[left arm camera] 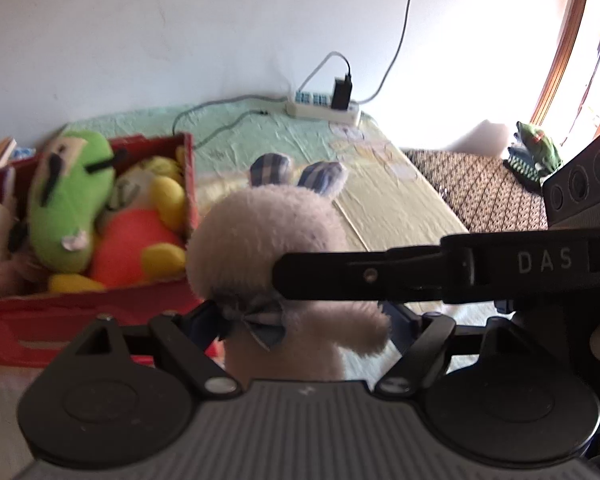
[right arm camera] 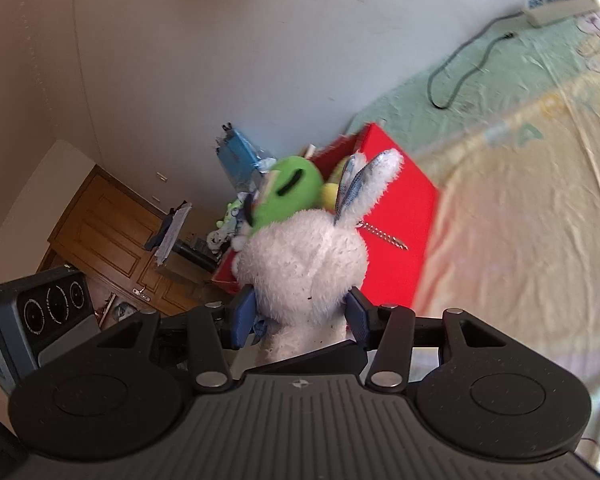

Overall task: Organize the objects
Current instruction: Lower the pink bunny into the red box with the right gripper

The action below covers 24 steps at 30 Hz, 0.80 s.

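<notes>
One white plush rabbit [right arm camera: 304, 256] with two plaid-lined ears, beside the red box [right arm camera: 396, 216], is clamped by both the left hand-held gripper [left arm camera: 308, 316] and the right hand-held gripper [right arm camera: 300, 312].

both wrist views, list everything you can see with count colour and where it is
plush rabbit: 1, white with blue checked ears and bow, held up in front of the box
storage box: 1, red, on the bed, left of the rabbit
green plush: 1, green, in the box
orange plush: 1, orange and yellow, in the box beside the green one
power strip: 1, white, black charger plugged in, far edge of bed by the wall
bed sheet: 1, pale green and yellow
left tool: 1, black, shut on the rabbit's body
right tool: 1, black with blue pads, shut on the rabbit
</notes>
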Each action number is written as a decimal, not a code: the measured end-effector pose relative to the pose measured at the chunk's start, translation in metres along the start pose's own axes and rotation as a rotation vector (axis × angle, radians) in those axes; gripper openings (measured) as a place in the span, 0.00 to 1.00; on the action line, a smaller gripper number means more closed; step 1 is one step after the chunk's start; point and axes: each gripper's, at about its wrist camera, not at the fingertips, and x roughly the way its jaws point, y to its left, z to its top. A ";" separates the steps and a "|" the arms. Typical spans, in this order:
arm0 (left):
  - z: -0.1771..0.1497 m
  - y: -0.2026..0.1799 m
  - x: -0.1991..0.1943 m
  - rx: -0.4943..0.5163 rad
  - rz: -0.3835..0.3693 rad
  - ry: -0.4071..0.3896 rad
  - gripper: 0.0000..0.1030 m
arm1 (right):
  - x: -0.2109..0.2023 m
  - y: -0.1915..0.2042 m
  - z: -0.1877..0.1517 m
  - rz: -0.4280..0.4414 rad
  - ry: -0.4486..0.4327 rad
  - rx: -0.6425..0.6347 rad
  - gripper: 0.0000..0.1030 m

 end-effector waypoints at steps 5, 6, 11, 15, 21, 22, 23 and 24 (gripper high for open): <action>0.003 0.029 -0.024 0.018 -0.020 -0.040 0.78 | 0.019 0.024 0.000 0.005 -0.041 -0.019 0.50; 0.003 0.035 -0.029 0.020 -0.023 -0.049 0.78 | 0.024 0.030 0.000 0.007 -0.047 -0.023 0.50; 0.005 0.073 -0.055 0.025 -0.028 -0.105 0.78 | 0.056 0.060 0.003 0.022 -0.075 -0.050 0.50; 0.008 0.109 -0.071 0.006 -0.026 -0.141 0.78 | 0.087 0.084 0.009 0.028 -0.087 -0.085 0.50; 0.017 0.163 -0.077 -0.030 -0.024 -0.143 0.78 | 0.134 0.108 0.015 0.016 -0.096 -0.124 0.50; 0.016 0.170 -0.079 -0.030 -0.021 -0.142 0.78 | 0.142 0.109 0.017 0.015 -0.097 -0.119 0.50; 0.018 0.176 -0.078 -0.030 -0.018 -0.142 0.78 | 0.147 0.110 0.019 0.017 -0.100 -0.115 0.50; 0.020 0.182 -0.077 -0.029 -0.015 -0.142 0.78 | 0.153 0.111 0.020 0.019 -0.104 -0.110 0.50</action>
